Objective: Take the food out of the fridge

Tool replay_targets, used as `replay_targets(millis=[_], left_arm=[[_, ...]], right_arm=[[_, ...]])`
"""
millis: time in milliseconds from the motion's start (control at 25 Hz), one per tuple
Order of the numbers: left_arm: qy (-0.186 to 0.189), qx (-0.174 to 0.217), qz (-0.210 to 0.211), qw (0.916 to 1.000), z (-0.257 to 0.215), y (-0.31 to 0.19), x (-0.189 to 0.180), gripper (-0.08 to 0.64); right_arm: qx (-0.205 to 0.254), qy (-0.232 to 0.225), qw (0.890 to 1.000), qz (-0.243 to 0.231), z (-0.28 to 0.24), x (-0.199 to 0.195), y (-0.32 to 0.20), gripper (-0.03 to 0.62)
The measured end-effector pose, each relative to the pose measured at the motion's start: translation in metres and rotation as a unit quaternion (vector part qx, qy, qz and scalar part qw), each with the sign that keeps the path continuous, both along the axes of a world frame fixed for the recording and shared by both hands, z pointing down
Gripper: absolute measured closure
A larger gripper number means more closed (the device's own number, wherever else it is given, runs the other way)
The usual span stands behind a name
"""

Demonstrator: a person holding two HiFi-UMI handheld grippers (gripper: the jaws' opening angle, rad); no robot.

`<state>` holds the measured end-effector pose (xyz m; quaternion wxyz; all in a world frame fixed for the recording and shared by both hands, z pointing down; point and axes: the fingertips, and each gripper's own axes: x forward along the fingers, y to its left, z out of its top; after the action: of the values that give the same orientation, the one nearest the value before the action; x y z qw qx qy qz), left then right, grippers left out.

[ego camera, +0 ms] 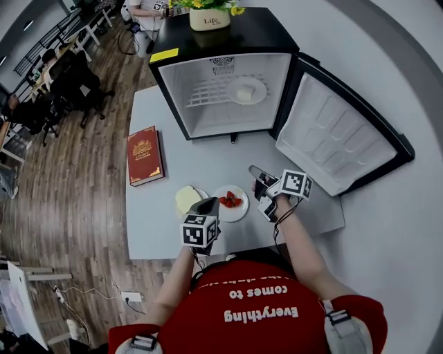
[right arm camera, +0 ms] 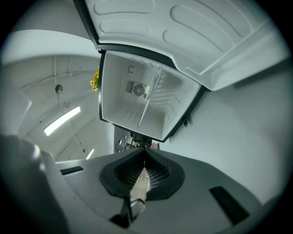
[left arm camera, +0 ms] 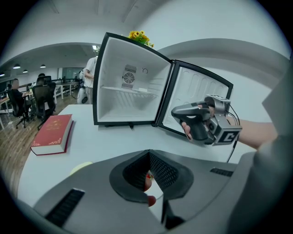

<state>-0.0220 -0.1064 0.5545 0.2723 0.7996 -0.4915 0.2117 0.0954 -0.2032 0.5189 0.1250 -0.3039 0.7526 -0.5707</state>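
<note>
The black fridge (ego camera: 228, 31) stands open at the table's far edge, its door (ego camera: 339, 135) swung out to the right. On its wire shelf sits a white plate (ego camera: 257, 84) with a pale block of food (ego camera: 243, 94). On the table in front of me are a plate of strawberries (ego camera: 229, 202) and a plate with yellow food (ego camera: 185, 199). My left gripper (ego camera: 208, 203) is shut and empty just above these plates; red berries show under its jaws in the left gripper view. My right gripper (ego camera: 254, 170), also shut and empty, hangs in front of the fridge, pointing at its inside (right arm camera: 137, 96).
A red book (ego camera: 144, 153) lies at the table's (ego camera: 208, 155) left side. A pot of yellow flowers (ego camera: 209, 17) stands on top of the fridge. People sit on office chairs at the far left over the wooden floor (ego camera: 83, 173). The open door bounds the right side.
</note>
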Motion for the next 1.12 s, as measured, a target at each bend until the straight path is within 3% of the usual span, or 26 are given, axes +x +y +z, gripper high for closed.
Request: replay_targets(millis=[240, 720, 840, 1120], left_arm=[[-0.009, -0.014, -0.010, 0.9998, 0.003, -0.008, -0.001, 0.558], [-0.008, -0.038, -0.011, 0.9992, 0.018, -0.030, 0.003, 0.558], [-0.007, -0.042, -0.013, 0.9990, 0.021, -0.036, 0.002, 0.558], [-0.011, -0.047, -0.011, 0.9987, 0.028, -0.052, -0.004, 0.558]], right_arm=[[0.022, -0.027, 0.999, 0.017, -0.029, -0.002, -0.072, 0.578], [-0.012, -0.086, 0.993, 0.078, -0.027, 0.007, -0.163, 0.574], [0.002, -0.083, 0.994, 0.077, -0.031, 0.006, -0.178, 0.501], [-0.014, -0.109, 0.985, 0.130, -0.023, 0.009, -0.219, 0.474]])
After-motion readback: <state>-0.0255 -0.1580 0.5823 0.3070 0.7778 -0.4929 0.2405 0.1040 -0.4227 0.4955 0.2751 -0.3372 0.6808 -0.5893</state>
